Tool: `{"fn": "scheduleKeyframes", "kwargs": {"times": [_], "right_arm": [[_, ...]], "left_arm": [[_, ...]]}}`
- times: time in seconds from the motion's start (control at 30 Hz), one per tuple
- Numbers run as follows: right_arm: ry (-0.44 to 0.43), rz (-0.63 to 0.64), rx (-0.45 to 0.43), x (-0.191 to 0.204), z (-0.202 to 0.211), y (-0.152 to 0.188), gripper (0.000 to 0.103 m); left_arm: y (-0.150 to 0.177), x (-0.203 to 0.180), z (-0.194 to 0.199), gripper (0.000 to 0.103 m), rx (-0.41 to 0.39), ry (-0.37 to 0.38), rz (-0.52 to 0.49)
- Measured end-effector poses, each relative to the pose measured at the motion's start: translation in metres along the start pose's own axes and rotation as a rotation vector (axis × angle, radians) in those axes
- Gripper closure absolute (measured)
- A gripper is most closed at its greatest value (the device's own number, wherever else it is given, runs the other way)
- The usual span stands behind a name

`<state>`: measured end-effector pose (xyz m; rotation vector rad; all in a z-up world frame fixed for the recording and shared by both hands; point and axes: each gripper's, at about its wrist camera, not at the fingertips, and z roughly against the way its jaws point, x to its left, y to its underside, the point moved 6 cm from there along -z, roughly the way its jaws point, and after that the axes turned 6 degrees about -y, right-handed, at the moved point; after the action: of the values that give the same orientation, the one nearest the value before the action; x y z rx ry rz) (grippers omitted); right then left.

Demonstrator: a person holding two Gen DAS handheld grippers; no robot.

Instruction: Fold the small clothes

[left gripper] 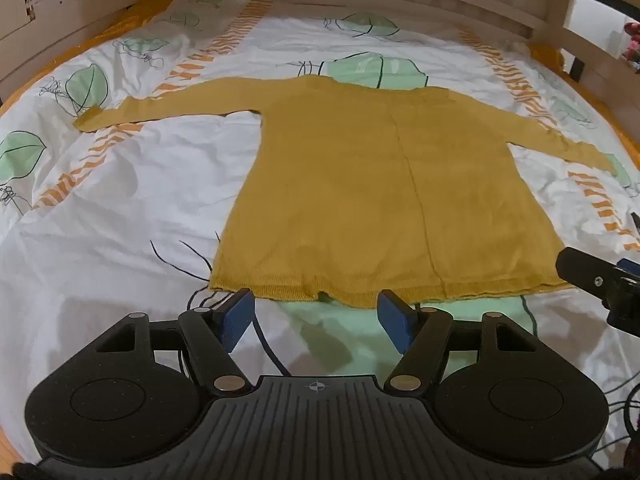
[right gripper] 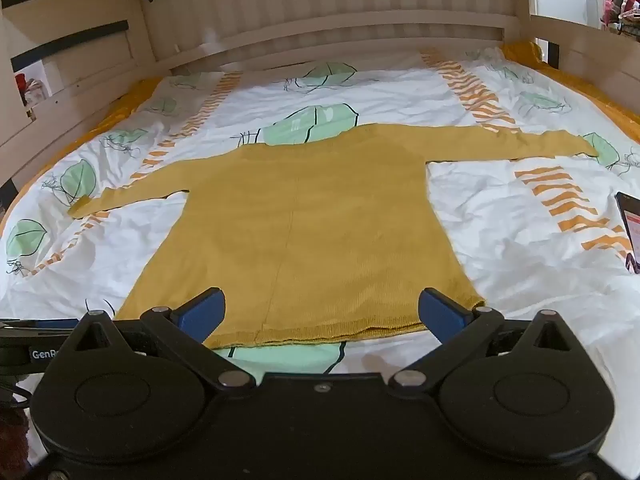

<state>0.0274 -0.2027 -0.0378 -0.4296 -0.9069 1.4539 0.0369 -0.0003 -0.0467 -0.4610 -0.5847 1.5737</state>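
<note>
- Bed [left gripper: 100, 208], wooden frame round it, covered by a white duvet [right gripper: 500, 272] with green leaves and orange stripes.
- Yellow sweater [left gripper: 360, 184] [right gripper: 304, 240] spread flat mid-duvet, both sleeves stretched out sideways, hem nearest the cameras, neck toward the headboard.
- Left tool [left gripper: 315, 320] hovering just short of the hem, blue pads apart, nothing between them, no cloth gripped; open.
- Right tool [right gripper: 320, 312] over the hem, pads spread wide on either side of the sweater's lower edge, no pinch on the fabric visible; open.
- Part of the right tool's black body [left gripper: 600, 280] seen at the right edge of the left view, beside the sweater's lower right corner.
- Phone [right gripper: 630, 228] lying on the duvet at the far right, well apart from the sweater, screen lit.
</note>
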Motion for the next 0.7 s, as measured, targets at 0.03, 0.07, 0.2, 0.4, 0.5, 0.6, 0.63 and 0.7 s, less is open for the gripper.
{"fn": "scheduleKeyframes", "kwargs": {"times": [0.03, 0.07, 0.2, 0.4, 0.5, 0.6, 0.63, 0.7], "right_arm": [[0.002, 0.001, 0.000, -0.0001, 0.0001, -0.0009, 0.001], [0.004, 0.001, 0.000, -0.0002, 0.0004, -0.0018, 0.001], [0.005, -0.005, -0.001, -0.0029, -0.0031, 0.0051, 0.001], [0.005, -0.029, 0.017, -0.0064, -0.0032, 0.0052, 0.001], [0.005, -0.033, 0.025, -0.0069, -0.0047, 0.0063, 0.001], [0.005, -0.036, 0.029, -0.0076, -0.0058, 0.0069, 0.001], [0.004, -0.037, 0.030, -0.0080, -0.0061, 0.0068, 0.001], [0.003, -0.037, 0.030, -0.0081, -0.0064, 0.0070, 0.001]], "left_arm": [[-0.0001, 0.0000, 0.0002, 0.036, -0.001, 0.000, -0.001], [-0.0002, 0.0000, 0.0003, 0.036, -0.002, 0.001, -0.002], [-0.0002, 0.0008, 0.0003, 0.036, -0.005, -0.002, -0.009], [0.0012, -0.0035, 0.0010, 0.036, -0.007, -0.013, -0.014], [0.0017, -0.0049, 0.0008, 0.036, -0.005, -0.015, -0.015], [0.0003, -0.0026, -0.0007, 0.036, -0.001, -0.012, -0.013], [0.0003, -0.0026, -0.0010, 0.036, 0.000, -0.012, -0.013], [0.0002, -0.0026, -0.0014, 0.036, 0.001, -0.012, -0.013]]}}
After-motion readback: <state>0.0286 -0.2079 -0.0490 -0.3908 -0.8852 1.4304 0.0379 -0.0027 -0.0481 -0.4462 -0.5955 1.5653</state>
